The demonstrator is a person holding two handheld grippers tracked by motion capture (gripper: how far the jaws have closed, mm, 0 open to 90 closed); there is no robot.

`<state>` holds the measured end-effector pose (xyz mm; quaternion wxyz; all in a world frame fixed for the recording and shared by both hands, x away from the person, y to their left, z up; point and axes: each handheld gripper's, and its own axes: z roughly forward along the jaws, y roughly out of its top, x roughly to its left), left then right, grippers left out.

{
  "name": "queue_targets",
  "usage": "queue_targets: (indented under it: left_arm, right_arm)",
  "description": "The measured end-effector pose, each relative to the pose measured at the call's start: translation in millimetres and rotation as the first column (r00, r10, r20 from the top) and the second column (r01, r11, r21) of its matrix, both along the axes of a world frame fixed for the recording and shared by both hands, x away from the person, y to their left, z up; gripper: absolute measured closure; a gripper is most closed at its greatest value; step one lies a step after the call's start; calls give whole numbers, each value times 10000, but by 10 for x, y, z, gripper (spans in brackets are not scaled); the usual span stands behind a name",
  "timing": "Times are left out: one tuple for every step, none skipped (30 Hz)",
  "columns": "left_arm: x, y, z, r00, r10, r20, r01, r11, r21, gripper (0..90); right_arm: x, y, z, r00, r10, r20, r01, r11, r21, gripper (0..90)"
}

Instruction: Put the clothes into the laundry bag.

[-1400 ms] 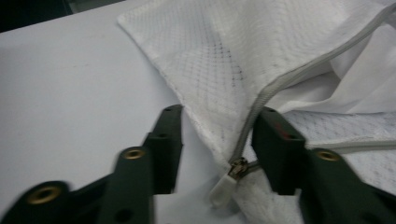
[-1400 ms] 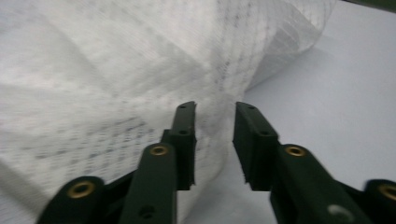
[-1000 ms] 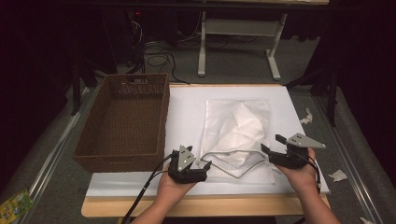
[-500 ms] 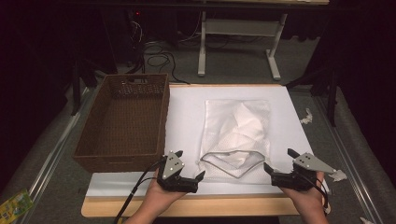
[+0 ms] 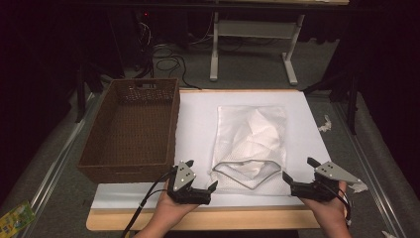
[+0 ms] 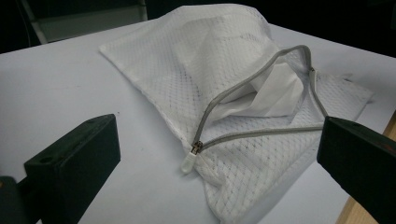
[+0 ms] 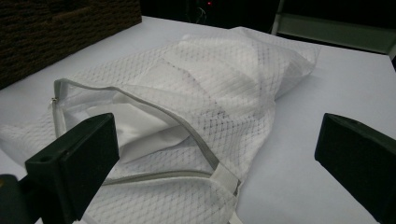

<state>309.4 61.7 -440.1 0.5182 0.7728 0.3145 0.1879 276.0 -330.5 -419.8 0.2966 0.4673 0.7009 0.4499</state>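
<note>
The mesh bag (image 5: 251, 144) lies flat on the white mat (image 5: 198, 124), at the table's centre, its unzipped grey mouth facing 6 o'clock and a white cloth (image 6: 273, 88) showing inside. The basket (image 5: 131, 126) sits at 9 o'clock from it, well apart. The left gripper (image 5: 200, 191) hovers at the bag's 7 o'clock, the right gripper (image 5: 297, 181) at its 5 o'clock, both with jaws wide and nothing between them; both have just been opening. The bag looks light, limp and a little slippery, so it should sag and fold when lifted. The zipper band (image 6: 261, 133) is the firmest edge, so I would pinch there, or at the zipper pull (image 6: 190, 161), rather than on loose mesh.
</note>
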Motion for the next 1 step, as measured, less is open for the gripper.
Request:
queue_targets:
  left_arm:
    - [3, 2, 5, 10000, -7, 5, 7, 10000, -13, 0]
  right_arm:
    - [9, -7, 2, 10000, 28, 29, -28, 10000, -28, 5]
